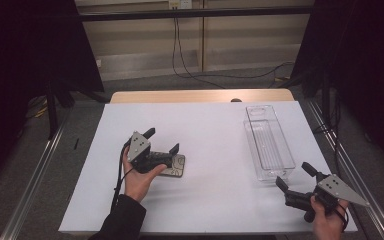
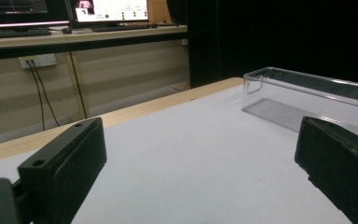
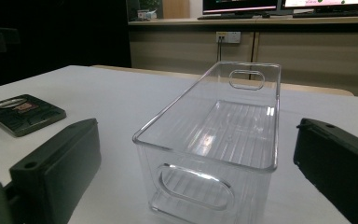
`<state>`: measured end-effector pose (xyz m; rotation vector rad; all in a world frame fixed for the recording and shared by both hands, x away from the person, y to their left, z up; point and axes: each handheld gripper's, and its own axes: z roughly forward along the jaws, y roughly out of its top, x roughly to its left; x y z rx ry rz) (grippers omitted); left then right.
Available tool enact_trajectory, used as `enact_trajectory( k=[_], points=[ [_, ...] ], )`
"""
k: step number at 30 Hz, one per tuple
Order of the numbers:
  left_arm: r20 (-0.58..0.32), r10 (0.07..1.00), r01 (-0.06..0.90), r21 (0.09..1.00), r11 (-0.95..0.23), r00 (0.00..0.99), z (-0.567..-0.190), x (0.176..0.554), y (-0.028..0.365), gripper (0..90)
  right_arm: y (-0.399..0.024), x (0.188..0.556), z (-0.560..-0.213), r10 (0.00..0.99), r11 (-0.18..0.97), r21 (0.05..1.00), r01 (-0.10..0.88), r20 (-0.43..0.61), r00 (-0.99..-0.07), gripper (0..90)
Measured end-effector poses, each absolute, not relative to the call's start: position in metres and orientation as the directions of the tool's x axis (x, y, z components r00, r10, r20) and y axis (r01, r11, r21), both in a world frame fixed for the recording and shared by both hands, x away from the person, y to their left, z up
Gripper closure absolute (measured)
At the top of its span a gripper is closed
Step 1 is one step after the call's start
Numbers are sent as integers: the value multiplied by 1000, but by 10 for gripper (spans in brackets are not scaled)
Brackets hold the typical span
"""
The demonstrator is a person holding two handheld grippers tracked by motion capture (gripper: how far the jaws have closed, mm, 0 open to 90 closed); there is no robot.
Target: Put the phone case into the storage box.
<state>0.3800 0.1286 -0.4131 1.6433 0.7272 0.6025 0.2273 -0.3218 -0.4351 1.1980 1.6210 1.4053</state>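
Although it lay half under the person's left hand (image 1: 141, 177), the flat dark case (image 3: 23, 113) was the thing nearest to being worked: a thin, square-cornered slab with a small label on its lid, lying on the white sheet (image 1: 205, 150) at the near left. The left gripper (image 1: 161, 140) hovered just above it with its jaws spread wide and nothing between them, pointing toward the far right. Judging by its look, the case would be light and stiff, probably smooth and a little slippery on its faces. Lying so flat, it offered little to grip from above, so the two opposite thin edges seemed the best hold, with the jaws brought low to the sheet.

Well apart, at the right of the sheet, stood a long clear bin (image 1: 268, 142), empty, with ribbed floor and an oval handle cut in each end wall (image 3: 195, 186). The right gripper (image 1: 295, 176) sat just beside its near end, jaws likewise spread and empty, aimed along its length.

Much of the case was covered by the hand and gripper body in the high view, and its label was too small to read. Whether it was a tin, a wallet or a card box could not be told. Beyond the wooden table edge (image 1: 200, 96) the room was dark.
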Motion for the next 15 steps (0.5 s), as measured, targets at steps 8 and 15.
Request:
enact_trajectory(
  k=[8, 15],
  points=[
    [48, 744, 132, 975, -181, 666, -418, 389, 122, 94, -321, 228, -436, 933, -1, 978, 210, 77, -353, 0],
    [10, 729, 133, 982, -137, 684, -414, 386, 124, 348, -321, 228, -435, 931, 2, 978, 210, 75, -358, 0]
  ],
)
